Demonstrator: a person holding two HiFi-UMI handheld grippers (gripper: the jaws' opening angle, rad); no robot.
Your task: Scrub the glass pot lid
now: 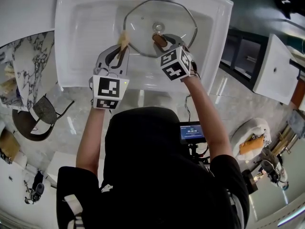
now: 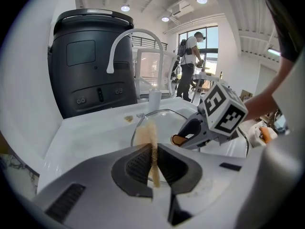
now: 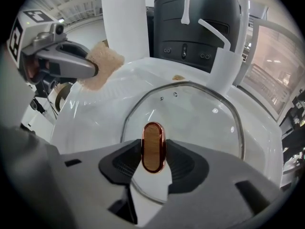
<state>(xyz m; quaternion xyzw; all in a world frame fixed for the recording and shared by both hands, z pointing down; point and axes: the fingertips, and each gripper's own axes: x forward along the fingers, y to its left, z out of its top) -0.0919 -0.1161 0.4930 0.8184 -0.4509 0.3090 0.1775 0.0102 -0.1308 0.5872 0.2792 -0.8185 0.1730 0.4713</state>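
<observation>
sponge (image 2: pixel 148 136) clamped in left gripper (image 2: pixel 153 150), lid knob (image 3: pixel 153 146) between right gripper (image 3: pixel 154 153) jaws

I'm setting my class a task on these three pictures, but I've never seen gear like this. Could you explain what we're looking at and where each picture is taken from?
There is no robot arm: a person holds a two-jaw gripper in each hand. The head view looks down from a camera on the person's head. The other two views come from cameras riding on the grippers. A glass pot lid lies in a white sink. The left gripper is clamped on a thin tan sponge. The right gripper is open, with the lid's brown handle between its jaws, apparently not yet gripped.
</observation>
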